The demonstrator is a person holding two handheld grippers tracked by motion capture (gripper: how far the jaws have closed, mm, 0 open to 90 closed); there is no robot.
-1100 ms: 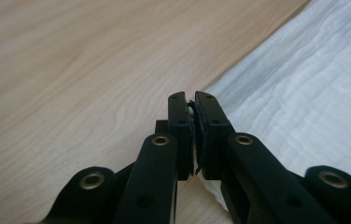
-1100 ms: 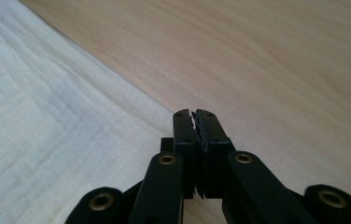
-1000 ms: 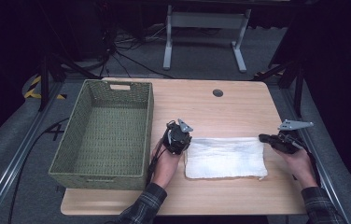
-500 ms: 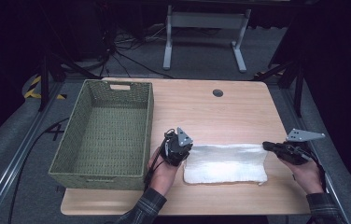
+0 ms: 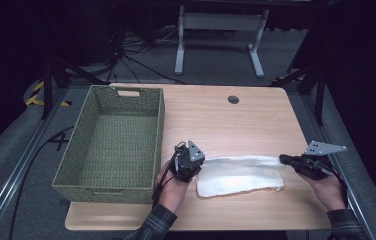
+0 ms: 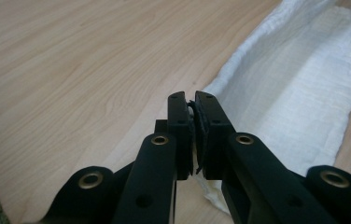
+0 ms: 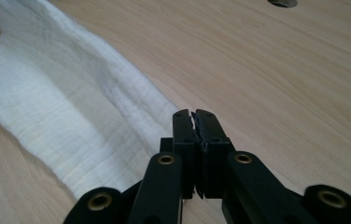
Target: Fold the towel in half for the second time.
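Left gripper (image 5: pixel 198 167) sits at the left end of the white cloth (image 5: pixel 241 175), jaws pinched shut on the cloth's corner; in the left gripper view (image 6: pixel 191 105) the jaws meet with a sliver of fabric between the pads, cloth (image 6: pixel 299 79) running away to the upper right. Right gripper (image 5: pixel 285 160) is at the opposite end, jaws likewise clamped on the far corner; in the right gripper view (image 7: pixel 193 116) the jaws are closed tight, cloth (image 7: pixel 57 93) stretching off to the upper left. Cloth lies flat and folded into a long strip on the wooden table (image 5: pixel 226 125), near the front edge, spanning between the two grippers, far edge raised slightly in a ridge. Left hand (image 5: pixel 171 187) and right hand (image 5: pixel 328 192) come in from the bottom edge. Green woven basket (image 5: pixel 113 142) stands on the table's left side, just beside the left gripper, apart from the cloth. Round cable hole (image 5: pixel 233 99) near the table's back edge.
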